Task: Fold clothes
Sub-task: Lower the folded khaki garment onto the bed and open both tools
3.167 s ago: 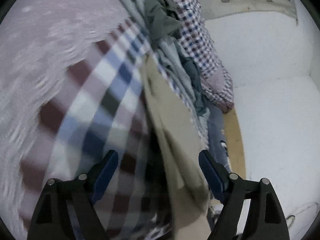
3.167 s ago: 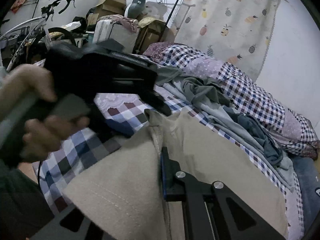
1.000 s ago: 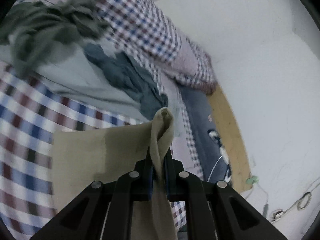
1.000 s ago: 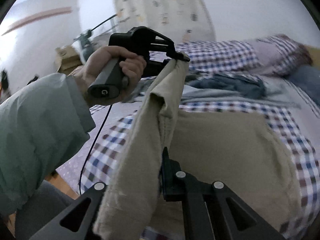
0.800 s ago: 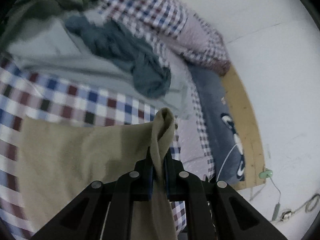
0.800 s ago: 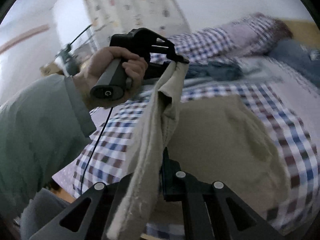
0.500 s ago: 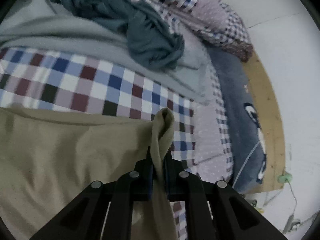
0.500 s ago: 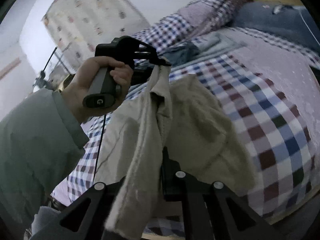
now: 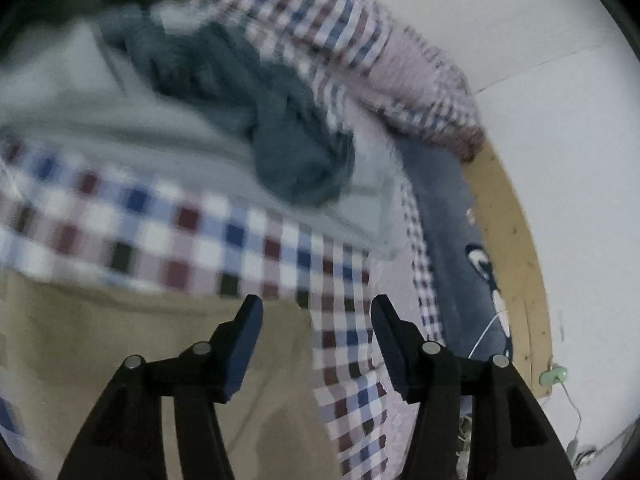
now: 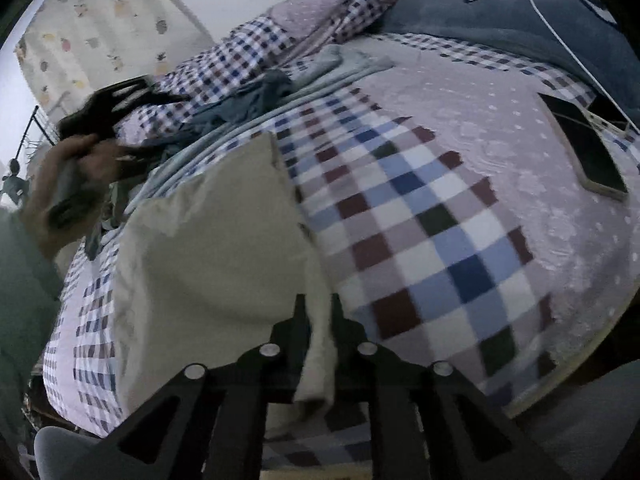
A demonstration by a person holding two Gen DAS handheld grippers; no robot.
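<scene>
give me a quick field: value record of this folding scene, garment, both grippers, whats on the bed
garment: beige garment, spread on the checked bedspread
left gripper: open, above the garment's edge, holding nothing
right gripper: shut on the garment's near edge
unfolded pile: blue-grey clothes farther up the bed
other items: phone on the bedspread, blue pillow beyond it
person: hand on the left gripper's handle

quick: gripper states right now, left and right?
Left gripper: open, holding nothing, above the beige garment.
Right gripper: shut on the beige garment's edge, at the near side of the checked bedspread.
</scene>
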